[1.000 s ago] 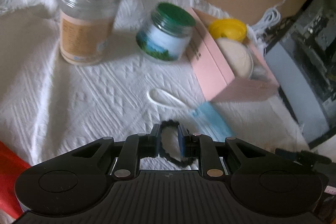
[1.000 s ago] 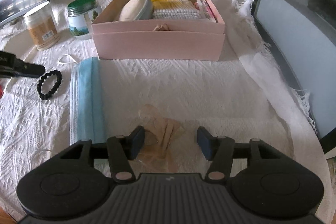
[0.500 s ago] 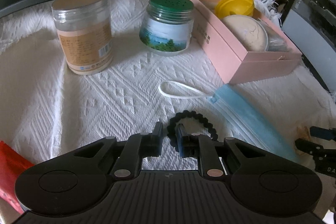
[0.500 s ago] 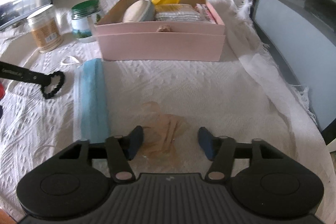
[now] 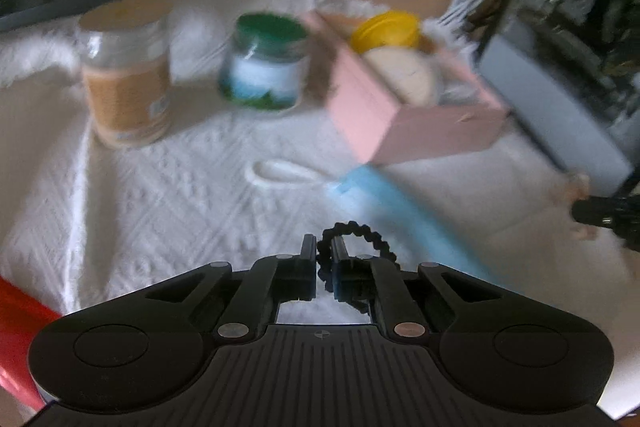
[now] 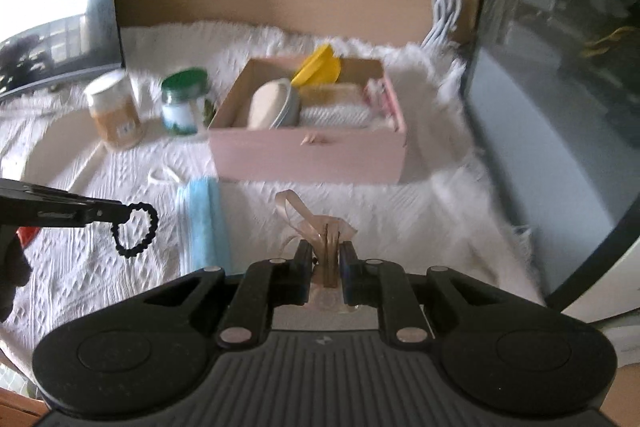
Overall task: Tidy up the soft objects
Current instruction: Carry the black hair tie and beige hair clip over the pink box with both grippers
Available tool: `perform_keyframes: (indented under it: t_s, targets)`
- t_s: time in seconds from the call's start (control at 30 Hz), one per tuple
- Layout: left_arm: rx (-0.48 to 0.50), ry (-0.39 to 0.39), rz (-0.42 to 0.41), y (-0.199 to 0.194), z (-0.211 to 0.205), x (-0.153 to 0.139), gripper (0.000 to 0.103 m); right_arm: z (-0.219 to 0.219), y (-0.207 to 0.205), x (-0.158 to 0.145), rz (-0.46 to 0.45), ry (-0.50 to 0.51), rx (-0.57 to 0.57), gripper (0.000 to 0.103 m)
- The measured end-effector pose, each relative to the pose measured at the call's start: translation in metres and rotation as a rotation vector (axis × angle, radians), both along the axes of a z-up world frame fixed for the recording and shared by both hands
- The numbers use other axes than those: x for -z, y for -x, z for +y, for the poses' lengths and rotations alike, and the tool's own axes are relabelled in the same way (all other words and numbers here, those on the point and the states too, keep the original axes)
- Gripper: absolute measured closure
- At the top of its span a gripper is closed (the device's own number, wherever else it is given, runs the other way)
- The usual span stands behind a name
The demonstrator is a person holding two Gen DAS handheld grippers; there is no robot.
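- Both grippers have risen off the white textured cloth (image 6: 400, 219) since half a second ago, each carrying its catch; the right one, gaping wide then, is now clenched.
- Left wrist view: the left gripper (image 5: 324, 259) has its jaws pinched on the black beaded hair tie (image 5: 360, 233), whose loop curls up and to the right of the fingertips; beyond it on the cloth lies the blue face mask (image 5: 384, 195) with its white ear loop (image 5: 280, 173) stretched leftward; further back stand the tan-labelled jar (image 5: 126, 75), the green-lidded jar (image 5: 268, 63) and the pink box (image 5: 400, 119), all blurred.
- Right wrist view: the right gripper (image 6: 326, 255) grips the beige translucent ribbon bundle (image 6: 320, 227), a loop of it rising above the fingertips; at left the other gripper dangles the hair tie clear of the cloth, just beside the mask; the box, behind, holds a yellow lid (image 6: 318, 67), a cream round pad (image 6: 270, 103) and a white folded cloth (image 6: 336, 115).
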State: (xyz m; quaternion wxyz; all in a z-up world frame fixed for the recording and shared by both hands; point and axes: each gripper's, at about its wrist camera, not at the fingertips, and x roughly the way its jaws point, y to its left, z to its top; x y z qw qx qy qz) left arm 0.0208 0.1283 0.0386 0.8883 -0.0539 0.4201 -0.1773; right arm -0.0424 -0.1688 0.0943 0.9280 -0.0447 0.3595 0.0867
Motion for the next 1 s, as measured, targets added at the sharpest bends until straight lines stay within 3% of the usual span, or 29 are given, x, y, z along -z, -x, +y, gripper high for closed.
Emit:
perform_keyframes:
  t_s: [0.23, 0.5, 0.57, 0.63, 0.7, 0.8, 0.9, 1.0]
  targets:
    - [0.07, 0.098, -0.142, -0.014, -0.019, -0.055, 0.094, -0.013, -0.003, -0.012, -0.03, 0.003, 0.033, 0.089]
    - [0.053, 0.121, -0.264, -0.099, -0.058, -0.094, 0.093, -0.013, -0.021, -0.016, -0.042, -0.034, 0.042, 0.089]
    - [0.026, 0.139, -0.259, -0.125, -0.065, -0.092, 0.093, -0.014, -0.025, -0.018, -0.049, -0.028, 0.046, 0.089]
    - [-0.002, 0.205, -0.231, -0.153, -0.067, -0.083, 0.093, -0.016, -0.028, -0.02, -0.052, -0.025, 0.056, 0.089]
    - [-0.042, 0.253, -0.172, -0.179, -0.068, -0.066, 0.091, -0.02, -0.031, -0.021, -0.05, -0.019, 0.066, 0.089]
    - [-0.118, 0.202, -0.05, -0.204, -0.078, -0.037, 0.089, -0.027, -0.038, -0.018, -0.028, -0.009, 0.084, 0.089]
    - [-0.138, 0.244, -0.06, -0.198, -0.072, -0.026, 0.089, -0.034, -0.048, -0.012, -0.004, -0.001, 0.099, 0.089]
    - [-0.139, 0.351, -0.071, -0.183, -0.055, -0.031, 0.089, -0.035, -0.061, -0.013, -0.002, 0.004, 0.094, 0.089]
